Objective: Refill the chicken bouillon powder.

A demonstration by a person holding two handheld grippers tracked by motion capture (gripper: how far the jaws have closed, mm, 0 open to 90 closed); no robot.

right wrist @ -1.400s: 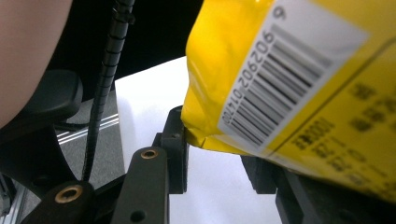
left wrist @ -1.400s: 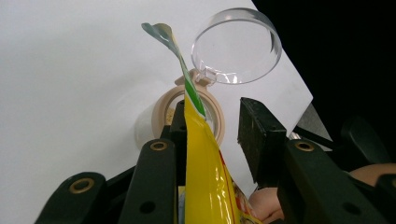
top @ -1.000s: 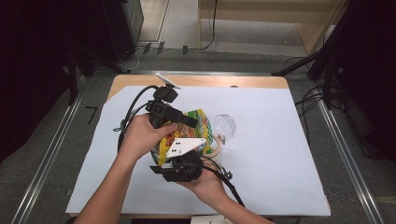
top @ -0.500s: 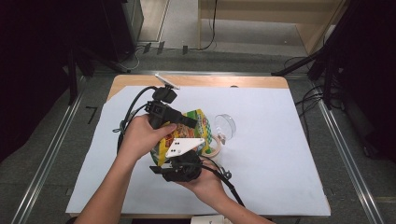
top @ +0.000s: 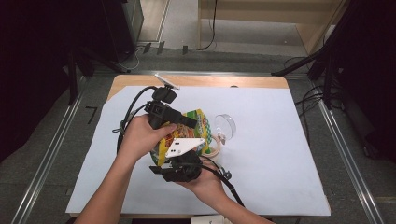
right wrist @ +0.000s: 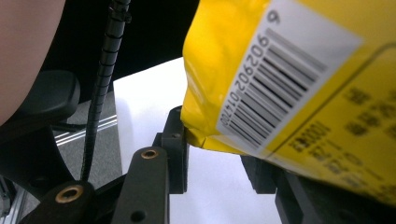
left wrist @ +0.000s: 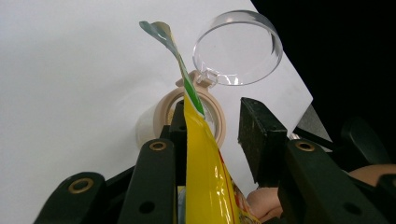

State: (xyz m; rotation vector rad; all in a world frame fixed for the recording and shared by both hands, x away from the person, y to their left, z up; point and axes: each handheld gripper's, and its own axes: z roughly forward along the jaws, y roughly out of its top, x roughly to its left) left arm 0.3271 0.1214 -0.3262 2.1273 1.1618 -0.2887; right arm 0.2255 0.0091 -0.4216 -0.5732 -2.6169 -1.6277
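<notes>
Hands are coming in from the bottom of the high view, each carrying a gripper, and a yellow snack bag (top: 198, 128) is sitting between the two above the white sheet (top: 280, 154) that is covering the surface (top: 196, 81). The left gripper (top: 189, 122) is lying across the upper edge of the bag, its cable looping off to the left. In the left gripper view the bag (left wrist: 205, 172) is standing on edge between the black fingers (left wrist: 261, 135): its yellow film is lying against the inner face of the finger at the left of that view, while a clear gap is separating it from the other finger, so the fingers are standing partly apart and are not clamping the bag from both sides.

The right gripper (top: 180, 161), with its grey three-cornered plate on top, is sitting at the lower end of the bag. In the right gripper view the bag's corner with the barcode (right wrist: 280, 88) is hanging over the fingers (right wrist: 175, 149); the corner is touching one finger and is hiding the tip of the other, so I cannot tell whether those fingers are gripping it.

Just beyond the bag, a beige-rimmed jar (left wrist: 196, 116) is resting on the sheet with its clear hinged lid (left wrist: 238, 46) flipped open; the bag's green top edge is pointing towards the jar's mouth.
</notes>
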